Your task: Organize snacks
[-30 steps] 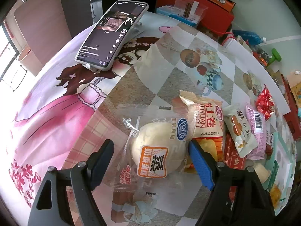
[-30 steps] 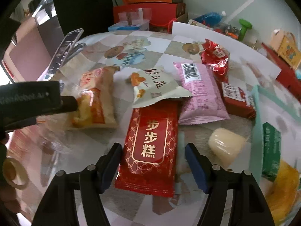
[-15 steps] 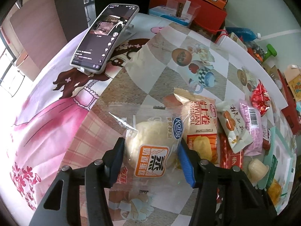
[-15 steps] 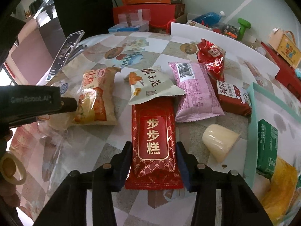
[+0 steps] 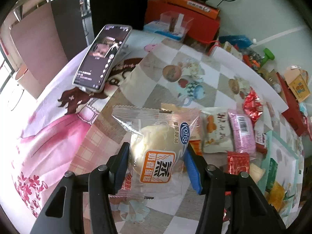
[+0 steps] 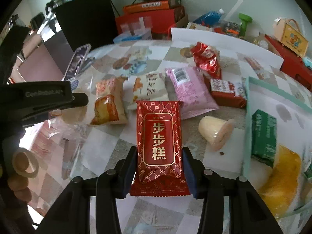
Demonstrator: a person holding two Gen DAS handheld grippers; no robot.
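Bun pack [image 5: 156, 152] and red cake pack [image 6: 159, 142] are now pinched, 1 in each: left tongs [image 5: 157, 167] and right tongs [image 6: 159, 171] have closed from spread, so both can be lifted.

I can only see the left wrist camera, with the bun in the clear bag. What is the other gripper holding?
Observer: The right gripper is shut on a red cake packet with gold letters.
Operator: Is the packet up in the air?
Observer: I cannot tell; its far end points toward the white snack bag.
Operator: What's next to it?
Observer: A pale jelly cup lies on its side to the right of it.
Operator: Can you see my gripper from there?
Observer: Yes, the left gripper shows at the left edge, holding the bun bag.
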